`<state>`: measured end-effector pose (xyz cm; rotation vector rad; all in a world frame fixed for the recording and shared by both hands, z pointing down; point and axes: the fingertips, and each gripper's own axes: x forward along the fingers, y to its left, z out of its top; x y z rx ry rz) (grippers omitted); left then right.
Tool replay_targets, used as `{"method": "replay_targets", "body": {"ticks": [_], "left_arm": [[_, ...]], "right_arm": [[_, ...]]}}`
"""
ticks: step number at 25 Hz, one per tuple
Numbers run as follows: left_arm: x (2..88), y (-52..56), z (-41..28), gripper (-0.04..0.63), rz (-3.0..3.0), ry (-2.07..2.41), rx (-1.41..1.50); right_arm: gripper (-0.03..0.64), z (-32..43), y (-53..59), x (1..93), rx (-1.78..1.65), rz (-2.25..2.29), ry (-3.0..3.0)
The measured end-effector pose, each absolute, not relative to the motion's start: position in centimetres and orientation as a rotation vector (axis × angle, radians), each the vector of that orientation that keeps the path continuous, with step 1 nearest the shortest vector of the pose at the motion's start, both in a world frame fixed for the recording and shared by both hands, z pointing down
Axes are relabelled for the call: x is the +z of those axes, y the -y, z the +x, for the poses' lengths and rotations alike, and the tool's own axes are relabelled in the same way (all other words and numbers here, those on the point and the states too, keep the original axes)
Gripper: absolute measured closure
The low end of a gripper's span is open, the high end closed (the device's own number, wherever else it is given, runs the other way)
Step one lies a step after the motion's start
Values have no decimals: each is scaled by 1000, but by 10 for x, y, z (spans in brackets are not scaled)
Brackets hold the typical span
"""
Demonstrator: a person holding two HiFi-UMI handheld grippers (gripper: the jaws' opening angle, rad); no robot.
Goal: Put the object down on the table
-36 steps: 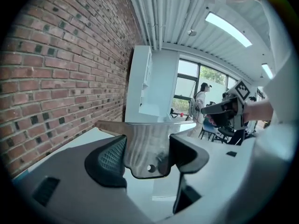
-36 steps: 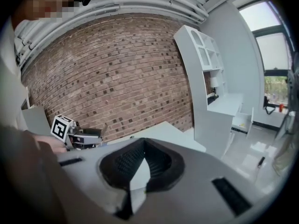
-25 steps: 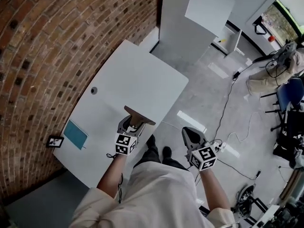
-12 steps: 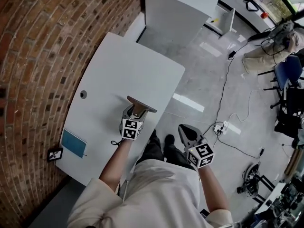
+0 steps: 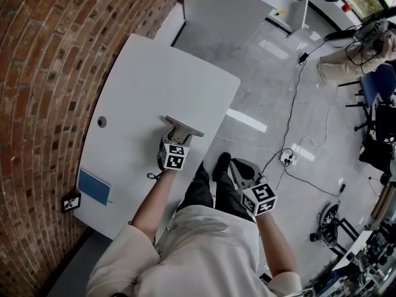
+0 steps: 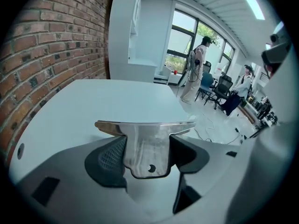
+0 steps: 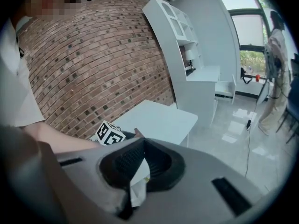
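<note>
My left hand-held gripper [image 5: 176, 140] has sunk toward the one white bench [image 5: 154, 73], clamping the single metal blade [image 5: 184, 127]; the right hand-held gripper [image 5: 239, 169] hangs closed over grey floor [image 5: 266, 91] to its right.

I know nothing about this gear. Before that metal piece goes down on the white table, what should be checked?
1. Left tongs grip the metal piece: ok, pads clamp its stem.
2. Table beneath it is bare: ok.
3. Piece already touching the table: cannot tell.
4. Right tongs out of the way: ok, shut, empty, beyond the table edge.
5. Blue pad away from the landing spot: ok.
</note>
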<state>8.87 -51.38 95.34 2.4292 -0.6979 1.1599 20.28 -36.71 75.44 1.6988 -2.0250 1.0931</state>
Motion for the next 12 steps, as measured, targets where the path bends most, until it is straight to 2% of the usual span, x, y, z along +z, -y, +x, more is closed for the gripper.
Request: {"method": "replay_targets", "body": {"ticks": [12], "left_arm": [[981,516,94,317,2351,728,1294]], "right_arm": [[614,218,365,785,1126,1674,1970]]}}
